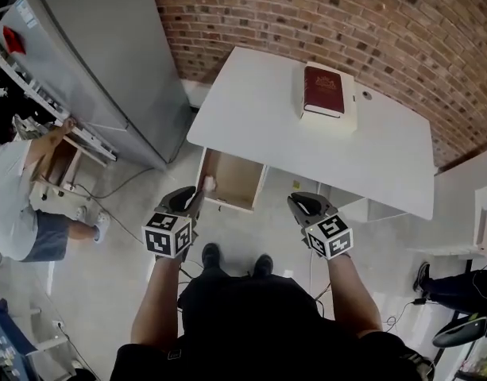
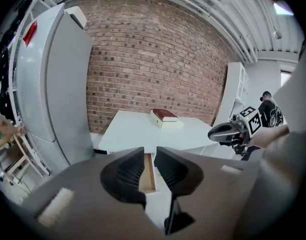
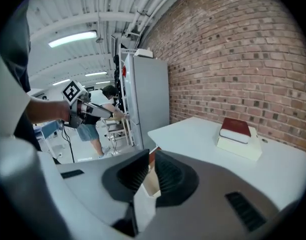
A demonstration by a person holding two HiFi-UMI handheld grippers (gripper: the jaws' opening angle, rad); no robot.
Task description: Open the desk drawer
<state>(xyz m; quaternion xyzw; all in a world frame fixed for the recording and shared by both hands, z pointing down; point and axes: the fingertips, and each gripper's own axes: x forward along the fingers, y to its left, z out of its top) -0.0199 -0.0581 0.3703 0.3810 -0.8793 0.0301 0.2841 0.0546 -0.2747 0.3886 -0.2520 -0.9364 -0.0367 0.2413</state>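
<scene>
Head view: my left gripper [image 1: 197, 195] and right gripper [image 1: 295, 202] hang at lower centre, one on each side of the wooden drawer [image 1: 231, 179]. The drawer stands pulled out from under the white desk [image 1: 251, 117] at mid-frame, and a red book [image 1: 323, 88] lies on the desk at upper right. Left gripper view: my jaws stand a narrow slit apart with nothing in them, and the open drawer shows beyond the gap at lower centre. Right gripper view: these jaws are also a thin gap apart and empty, with the drawer's pale wood beyond them at lower centre and a grey refrigerator [image 3: 150, 91] above.
</scene>
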